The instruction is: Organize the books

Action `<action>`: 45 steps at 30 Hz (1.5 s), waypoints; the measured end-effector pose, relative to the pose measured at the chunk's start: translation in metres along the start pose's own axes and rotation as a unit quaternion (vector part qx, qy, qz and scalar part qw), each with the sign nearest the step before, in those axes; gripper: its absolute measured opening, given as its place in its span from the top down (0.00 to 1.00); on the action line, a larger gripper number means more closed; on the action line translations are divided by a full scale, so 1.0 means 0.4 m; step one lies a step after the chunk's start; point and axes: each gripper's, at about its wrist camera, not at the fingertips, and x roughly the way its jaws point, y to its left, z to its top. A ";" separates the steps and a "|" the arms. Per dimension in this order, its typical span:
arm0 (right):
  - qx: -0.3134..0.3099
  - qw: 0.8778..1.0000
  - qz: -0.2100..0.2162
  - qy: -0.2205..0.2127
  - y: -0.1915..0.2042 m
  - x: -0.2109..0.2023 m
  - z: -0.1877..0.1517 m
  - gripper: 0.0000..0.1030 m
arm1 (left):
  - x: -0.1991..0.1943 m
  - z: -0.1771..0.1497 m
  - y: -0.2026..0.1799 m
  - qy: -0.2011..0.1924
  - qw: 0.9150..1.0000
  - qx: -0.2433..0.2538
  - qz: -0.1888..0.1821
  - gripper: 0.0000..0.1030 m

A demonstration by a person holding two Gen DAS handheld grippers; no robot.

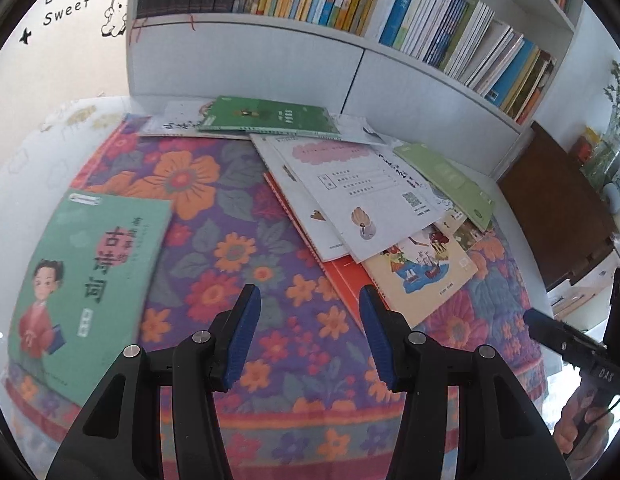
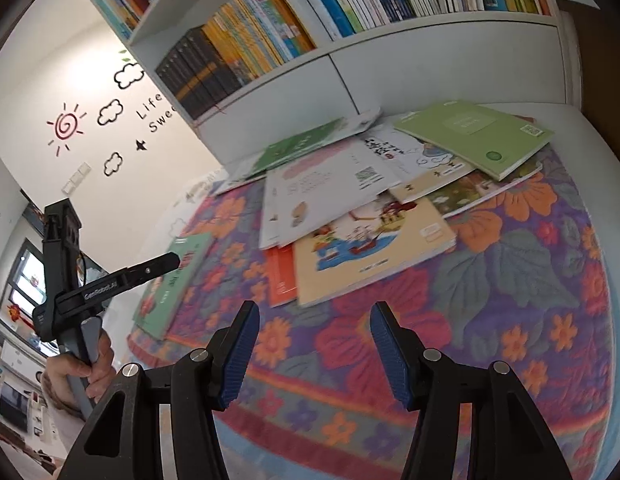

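Note:
A teal book (image 1: 86, 280) with a drawn child on its cover lies alone at the left of the floral cloth (image 1: 250, 248); the right wrist view shows the teal book (image 2: 170, 292) too. A loose pile of books (image 1: 370, 208) sprawls at the back right, with a yellow ship-cover book (image 2: 370, 252) and an orange one (image 2: 280, 276) at its near edge and a light green book (image 2: 478, 136) on top. My left gripper (image 1: 309, 292) hangs open over bare cloth between the teal book and the pile. My right gripper (image 2: 315, 308) is open above the cloth before the pile, holding nothing.
A white bookshelf (image 1: 350, 56) packed with upright books stands behind the table. A dark wooden cabinet (image 1: 558, 208) and a vase with plants (image 1: 614, 136) are to the right. A hand (image 2: 82, 368) holds the left gripper's handle. Wall decals (image 2: 66, 126) are on the left.

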 end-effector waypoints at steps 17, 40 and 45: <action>0.043 0.992 -0.111 -0.036 -0.258 0.205 0.074 0.45 | 0.256 0.017 -0.133 0.023 0.999 0.021 -0.025 0.53; 0.024 0.993 -0.108 -0.037 -0.245 0.221 0.061 0.45 | 0.294 -0.033 -0.175 -0.028 0.996 0.081 -0.004 0.39; 0.024 0.993 -0.108 -0.037 -0.245 0.222 0.061 0.45 | 0.294 -0.033 -0.175 -0.028 0.996 0.082 -0.003 0.39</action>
